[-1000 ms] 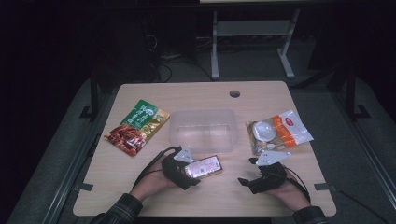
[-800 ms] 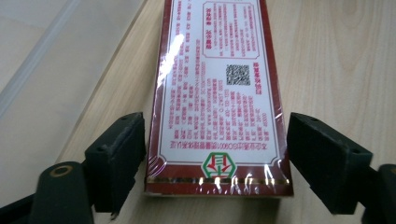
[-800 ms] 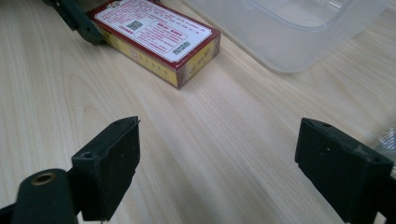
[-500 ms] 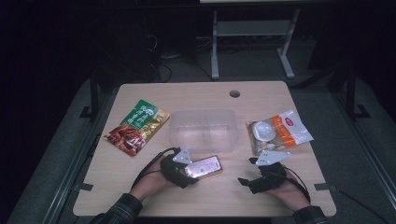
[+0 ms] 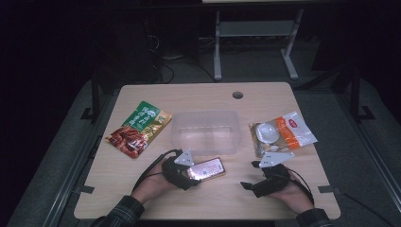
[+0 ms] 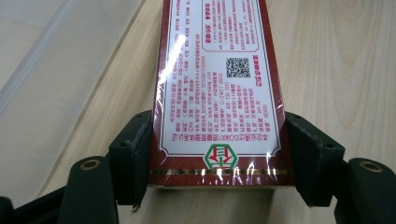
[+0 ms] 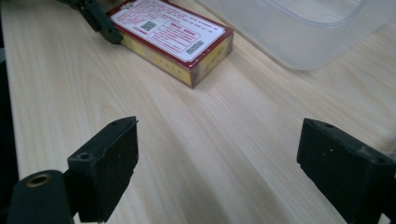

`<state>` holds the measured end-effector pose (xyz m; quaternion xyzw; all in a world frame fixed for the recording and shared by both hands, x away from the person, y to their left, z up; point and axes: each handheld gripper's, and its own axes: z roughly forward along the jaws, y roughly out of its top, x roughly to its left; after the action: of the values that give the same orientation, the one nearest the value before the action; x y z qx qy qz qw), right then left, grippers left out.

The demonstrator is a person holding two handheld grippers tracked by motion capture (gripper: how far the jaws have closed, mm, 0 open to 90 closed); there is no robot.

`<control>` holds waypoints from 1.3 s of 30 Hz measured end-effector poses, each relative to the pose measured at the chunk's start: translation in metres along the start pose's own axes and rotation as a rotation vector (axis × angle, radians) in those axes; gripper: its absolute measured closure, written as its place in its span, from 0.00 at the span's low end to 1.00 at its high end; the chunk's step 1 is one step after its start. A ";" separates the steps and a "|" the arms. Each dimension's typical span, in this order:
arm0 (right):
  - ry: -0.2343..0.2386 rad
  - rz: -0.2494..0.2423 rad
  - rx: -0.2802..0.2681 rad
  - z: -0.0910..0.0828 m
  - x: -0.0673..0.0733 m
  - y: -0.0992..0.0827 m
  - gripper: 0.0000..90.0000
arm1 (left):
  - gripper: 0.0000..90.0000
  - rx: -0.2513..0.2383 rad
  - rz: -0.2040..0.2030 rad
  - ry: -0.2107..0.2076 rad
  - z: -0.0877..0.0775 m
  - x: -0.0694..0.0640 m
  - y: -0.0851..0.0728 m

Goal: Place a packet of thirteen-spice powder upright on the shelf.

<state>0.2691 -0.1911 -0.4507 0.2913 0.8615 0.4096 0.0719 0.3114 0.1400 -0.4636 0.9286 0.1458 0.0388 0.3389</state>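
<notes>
Overhead, a pale wooden table (image 5: 142,189) stands in a dark room with a metal frame behind. Near its front edge lies a flat red-bordered box with a white printed label (image 6: 217,88), wrapped in shiny film. The left gripper (image 6: 217,163) clamps the box's end between its jaws. The right gripper (image 7: 217,168) rests open on the wood, well apart from it
</notes>
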 end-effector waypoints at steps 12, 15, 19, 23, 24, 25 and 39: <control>0.031 -0.009 0.004 -0.001 0.000 0.001 0.15 | 0.35 -0.045 -0.016 -0.060 -0.012 0.000 -0.001; 0.041 -0.012 0.007 -0.001 0.001 0.001 0.15 | 0.35 -0.060 -0.013 -0.070 -0.018 -0.001 -0.003; 0.055 -0.015 0.010 -0.002 0.001 0.001 0.15 | 0.35 -0.081 -0.003 -0.090 -0.027 -0.003 -0.006; 0.061 -0.021 0.016 -0.001 0.002 0.001 0.15 | 0.35 -0.084 0.001 -0.098 -0.035 -0.005 -0.009; 0.064 -0.024 0.018 -0.001 0.002 0.002 0.15 | 0.35 -0.083 0.002 -0.093 -0.039 -0.004 -0.010; 0.065 -0.026 0.019 -0.002 0.002 0.003 0.15 | 0.35 -0.083 0.002 -0.093 -0.039 -0.004 -0.010; 0.174 -0.080 -0.012 0.005 -0.005 0.030 0.15 | 0.35 -0.127 -0.021 -0.067 -0.069 0.000 -0.024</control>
<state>0.2887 -0.1757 -0.4322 0.2195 0.8731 0.4350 0.0151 0.2941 0.2005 -0.4258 0.9045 0.1414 0.0133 0.4021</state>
